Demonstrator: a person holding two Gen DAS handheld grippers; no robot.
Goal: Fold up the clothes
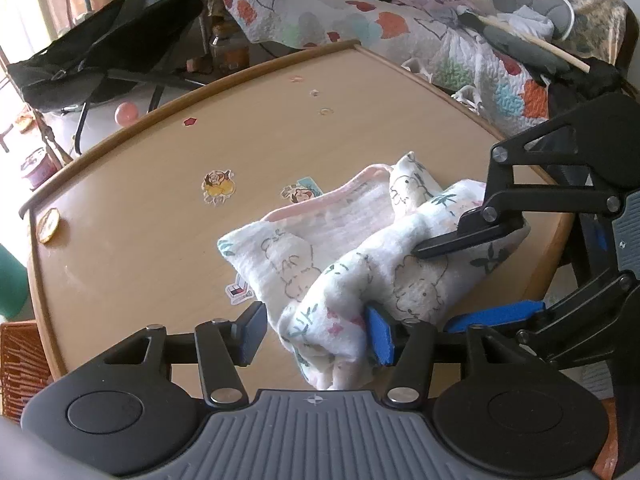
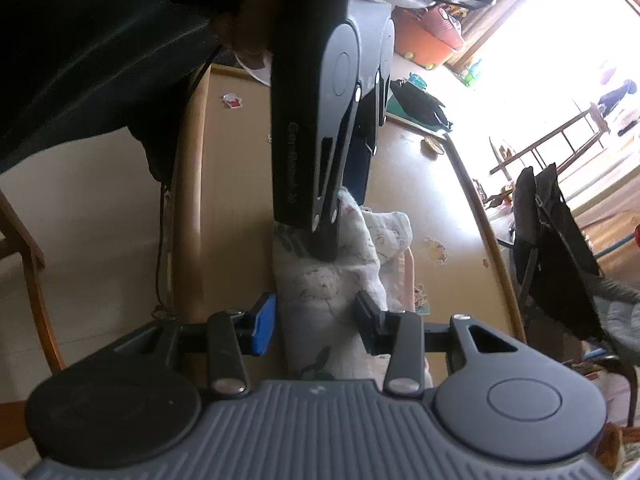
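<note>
Both grippers sit apart around the bunched printed cloth [image 1: 360, 248] near the counter [image 1: 160, 184]'s right edge, the left gripper [image 1: 316, 332] and right gripper [image 2: 316, 320] crowding one lump, so closing now could pinch several layers and spoil the fold.

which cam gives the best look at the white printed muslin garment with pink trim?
Left wrist view: the white printed muslin garment with pink trim lies bunched on the wooden table, print and trim clear. Right wrist view shows only a dim strip of it, partly blocked by the left gripper.
</note>
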